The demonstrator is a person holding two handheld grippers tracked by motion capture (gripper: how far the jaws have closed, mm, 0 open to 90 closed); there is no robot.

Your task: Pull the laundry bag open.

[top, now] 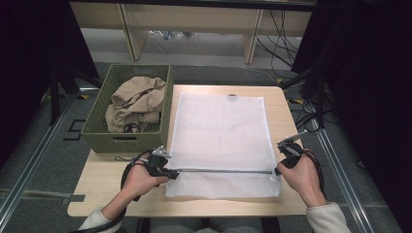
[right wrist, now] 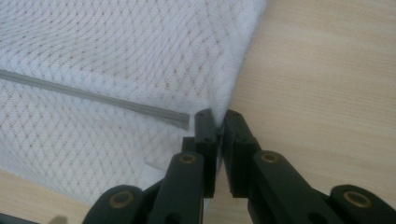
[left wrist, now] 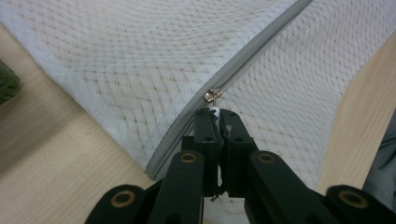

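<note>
Black fingers (left wrist: 205,135) of left gripper (left wrist: 217,114) pinched shut on the white pull tab just behind the zipper slider (left wrist: 213,94), at the left end of the grey zipper (top: 221,171). Right gripper (right wrist: 217,116) fingers clamped on the mesh bag (top: 221,131) edge at the zipper's right end. Bag lies flat mid table (top: 107,189), zipper near its front edge. Green basket (top: 104,138) with tan cloth (top: 136,102) sits just left of bag

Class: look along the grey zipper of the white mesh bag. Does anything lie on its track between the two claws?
Nothing visible does. The grey zipper of the white mesh laundry bag runs bare from the left claw, shut at the metal slider, to the right claw, shut on the bag's edge.
</note>
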